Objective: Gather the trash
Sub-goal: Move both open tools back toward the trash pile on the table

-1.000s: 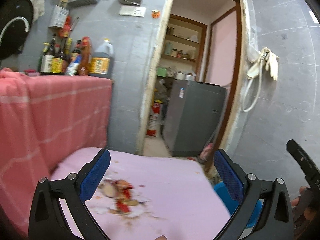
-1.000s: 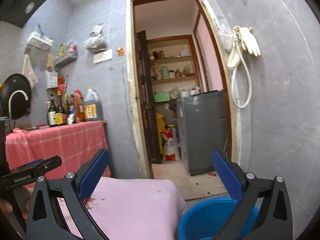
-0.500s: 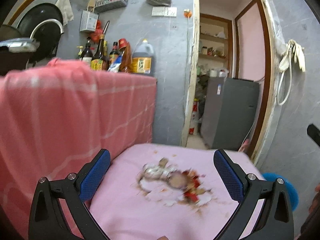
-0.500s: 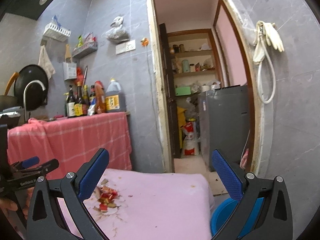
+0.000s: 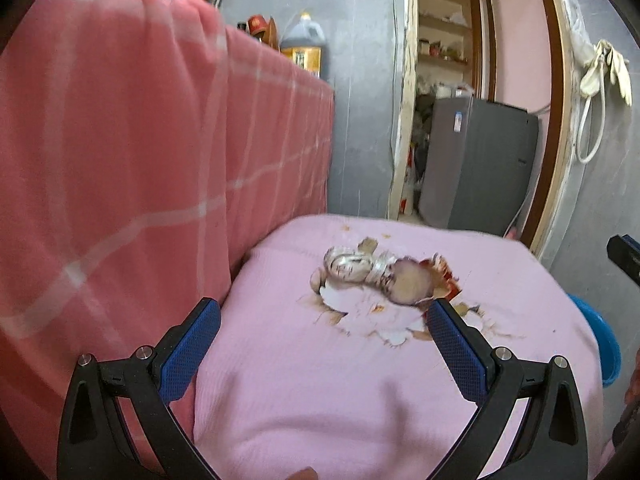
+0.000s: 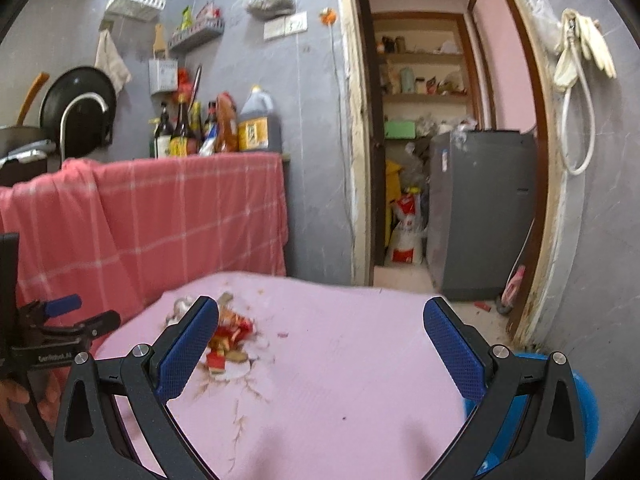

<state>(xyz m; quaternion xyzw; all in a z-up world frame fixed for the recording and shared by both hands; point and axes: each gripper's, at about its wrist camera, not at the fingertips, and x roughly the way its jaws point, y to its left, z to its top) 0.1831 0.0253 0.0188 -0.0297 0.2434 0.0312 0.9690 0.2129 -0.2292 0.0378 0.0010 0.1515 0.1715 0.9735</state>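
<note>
A pile of trash [image 5: 376, 280], crumpled silvery wrappers, red scraps and peels on white paper, lies on a pink-covered table [image 5: 320, 380]. It also shows in the right wrist view [image 6: 228, 336], partly behind my right gripper's left finger. My left gripper [image 5: 320, 344] is open and empty, just in front of the pile. My right gripper [image 6: 320, 344] is open and empty, above the table, to the right of the pile. A blue bin [image 6: 584, 408] stands on the floor at the table's right side and shows in the left wrist view [image 5: 600, 344].
A counter draped with red checked cloth [image 6: 152, 216] stands left of the table, with bottles [image 6: 216, 128] on top. A doorway [image 6: 420, 160] behind leads to a grey appliance [image 6: 480, 216]. The left gripper tool [image 6: 48, 340] shows at the right view's left edge.
Both grippers have lowered and tilted down toward the table. The left gripper has moved closer to the trash pile, which now looks larger and more central. Both stay open.
</note>
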